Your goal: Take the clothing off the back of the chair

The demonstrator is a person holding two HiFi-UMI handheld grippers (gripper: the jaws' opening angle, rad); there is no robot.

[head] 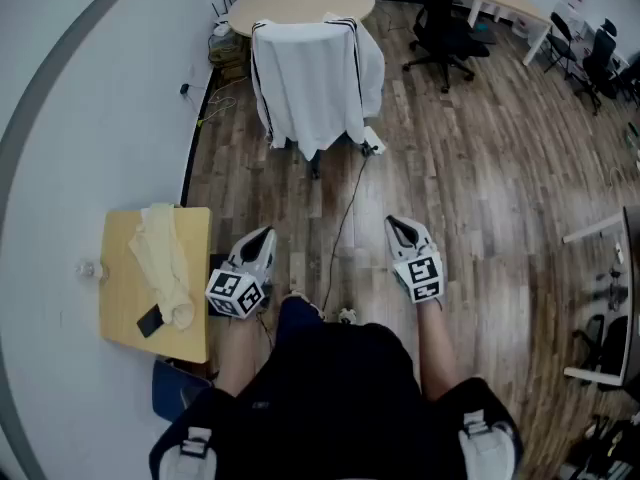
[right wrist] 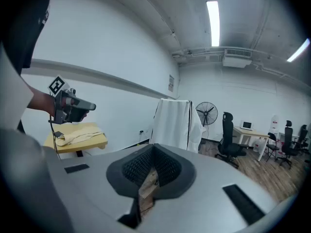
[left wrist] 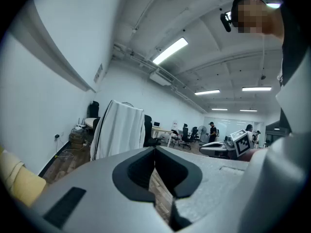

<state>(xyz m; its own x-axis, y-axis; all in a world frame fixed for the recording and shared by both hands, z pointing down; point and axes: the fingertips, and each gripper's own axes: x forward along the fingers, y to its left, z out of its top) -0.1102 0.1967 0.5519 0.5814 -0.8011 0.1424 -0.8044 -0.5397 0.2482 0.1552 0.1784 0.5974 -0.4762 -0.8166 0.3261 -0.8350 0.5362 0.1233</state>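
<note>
- At the far left, just beside the left gripper (head: 264,236), stands a small table (head: 195,298). A cream cloth (head: 165,263) lies crumpled on it, and a dark flat thing (head: 150,320) sits at the cloth's near end.
- The left gripper has its jaws pressed together with nothing between them. It is held close to level and points toward the chair (head: 314,164).
- The clothing (head: 312,83) is a white garment with thin black lines down its edges. It is draped over the back of the chair, covers it fully and hangs in loose folds. Only the chair's dark base shows beneath.
- The clothing is straight ahead of both grippers and well apart from them, across the wood floor (head: 470,168). Neither gripper touches it.
- A black cable (head: 345,218) runs along the floor from the chair toward the person, between the two grippers.
- The right gripper (head: 397,226) also has its jaws closed on nothing, and it tips slightly downward.
- To the right of the clothing, farther off, stands a black office chair (head: 440,28).
</note>
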